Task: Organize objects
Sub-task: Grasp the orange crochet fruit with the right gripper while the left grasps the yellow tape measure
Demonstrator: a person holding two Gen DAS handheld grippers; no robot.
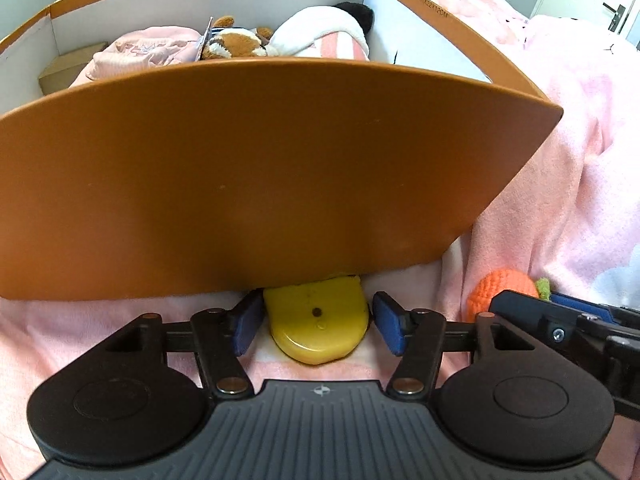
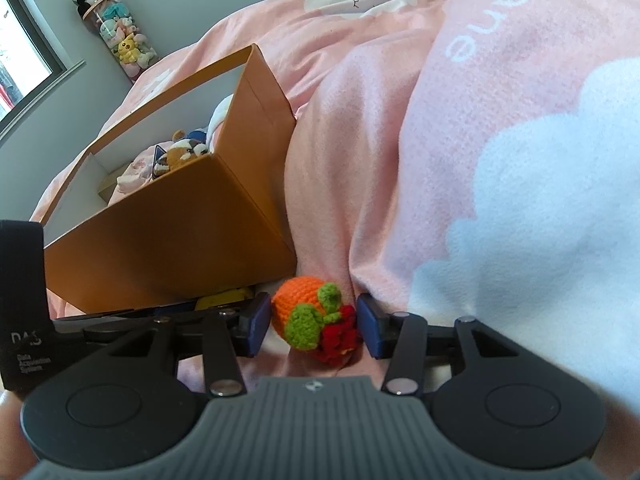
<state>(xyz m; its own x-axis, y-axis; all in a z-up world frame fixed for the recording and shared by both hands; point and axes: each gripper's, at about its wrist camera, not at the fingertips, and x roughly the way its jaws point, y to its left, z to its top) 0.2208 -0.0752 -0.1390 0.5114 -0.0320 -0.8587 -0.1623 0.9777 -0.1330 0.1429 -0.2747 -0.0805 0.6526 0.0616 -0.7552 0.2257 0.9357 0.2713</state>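
While both jaws stand spread, left gripper [image 1: 318, 322] straddles yellow toy [image 1: 318, 320], right gripper [image 2: 310, 324] crocheted orange [image 2: 308, 314]

Orange cardboard box [image 1: 280, 168] showing white inside walls, yellow toy [image 1: 320, 328] lying at six o'clock below it, crocheted orange fruit [image 2: 298, 306] wearing green leaves, pink blanket [image 2: 500, 160] carrying white clouds

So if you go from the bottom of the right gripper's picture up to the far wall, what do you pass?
Crocheted orange toy between the right gripper's fingers → orange box → plush animals inside the box → tube of stuffed toys with a panda on top by the wall.
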